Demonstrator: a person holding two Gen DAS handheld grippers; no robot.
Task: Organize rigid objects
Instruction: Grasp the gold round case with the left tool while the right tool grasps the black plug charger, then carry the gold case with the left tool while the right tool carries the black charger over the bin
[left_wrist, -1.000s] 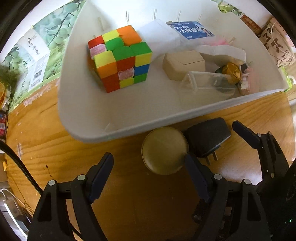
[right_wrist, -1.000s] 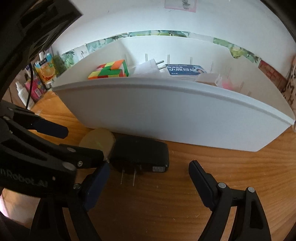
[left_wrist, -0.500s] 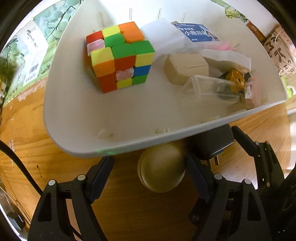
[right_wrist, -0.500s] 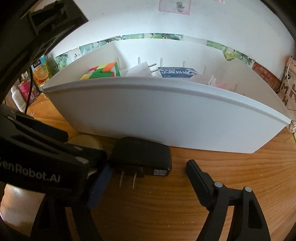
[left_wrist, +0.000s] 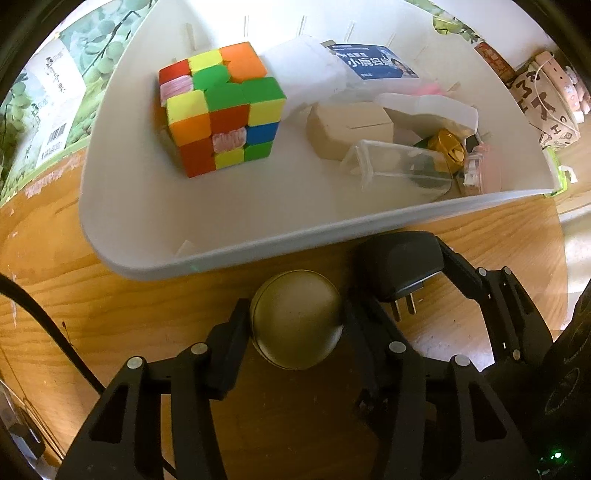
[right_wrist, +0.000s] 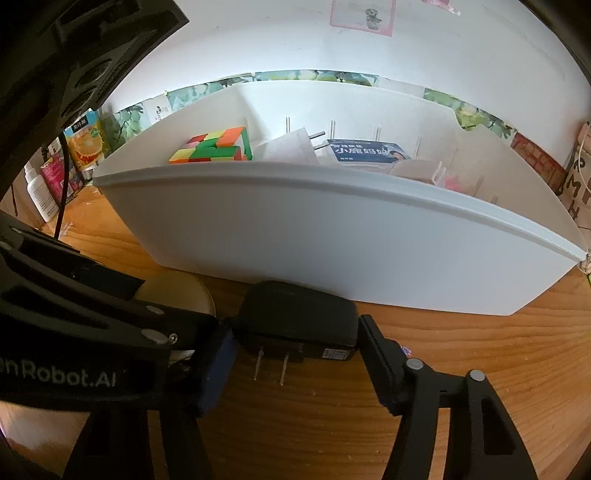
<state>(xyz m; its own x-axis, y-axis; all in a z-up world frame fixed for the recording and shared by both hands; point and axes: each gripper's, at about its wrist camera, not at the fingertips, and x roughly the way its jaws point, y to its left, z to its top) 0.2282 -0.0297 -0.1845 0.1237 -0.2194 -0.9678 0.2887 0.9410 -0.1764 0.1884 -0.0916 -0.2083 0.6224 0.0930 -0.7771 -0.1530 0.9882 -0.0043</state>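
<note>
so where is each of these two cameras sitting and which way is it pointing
Left wrist: on the left gripper, looking steeply down at the round tin between its fingers and into the white bin.
Right wrist: on the right gripper, aimed lower and flatter at the black charger between its fingers, against the bin's front wall.
Shared: tin, charger, bin, cube, and each other's gripper.

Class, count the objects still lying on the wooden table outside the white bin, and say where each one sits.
2. The round tin sits before the white bin, between the left gripper fingers; the black plug adapter lies beside it, between the right gripper's. Others may be hidden.
</note>
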